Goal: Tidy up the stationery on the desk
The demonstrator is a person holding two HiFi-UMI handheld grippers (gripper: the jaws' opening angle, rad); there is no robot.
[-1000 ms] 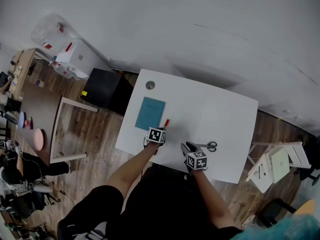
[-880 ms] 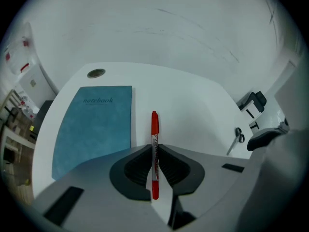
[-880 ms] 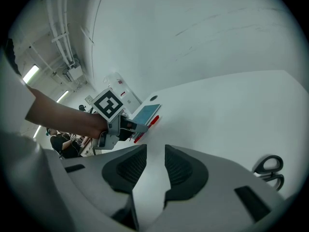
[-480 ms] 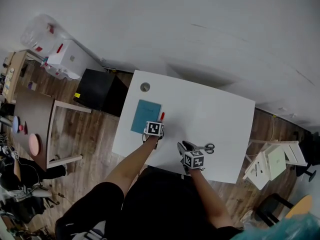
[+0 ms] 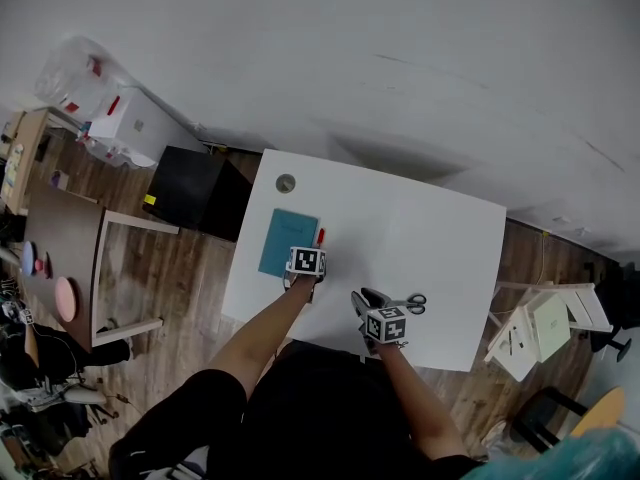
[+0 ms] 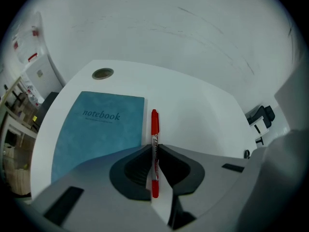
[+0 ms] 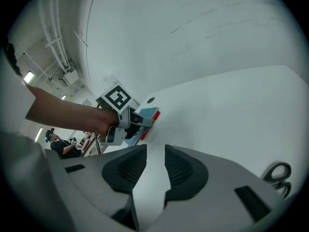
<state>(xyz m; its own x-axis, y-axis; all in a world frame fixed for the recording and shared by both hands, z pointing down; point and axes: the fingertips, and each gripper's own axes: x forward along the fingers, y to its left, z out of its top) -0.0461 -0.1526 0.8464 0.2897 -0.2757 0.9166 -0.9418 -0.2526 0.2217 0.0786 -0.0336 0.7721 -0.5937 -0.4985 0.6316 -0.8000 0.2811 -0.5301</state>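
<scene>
A pale wall (image 5: 350, 48) and a wood floor (image 5: 190, 268) surround a white bench (image 5: 440, 238), bare over most of its top. Left of it stand a black cabinet (image 5: 195, 190) and a brown table (image 5: 55, 218). A white folding chair (image 5: 545, 323) stands to its right. On the bench's left part lies a teal notebook (image 6: 99, 129), closed and cover up, with a round cable hole (image 5: 286, 183) beyond it near the far corner. Black-handled scissors (image 5: 408, 304) lie near the front edge.

The person's forearms (image 5: 262, 330) reach in over that front edge. The left claw (image 6: 154, 151) is clamped on a red pen (image 6: 154, 124), which points away toward the wall, just beside the notebook's right edge. The right claw (image 7: 149, 166) sits low over the bench, just left of the scissors, its jaws a little apart with nothing between them.
</scene>
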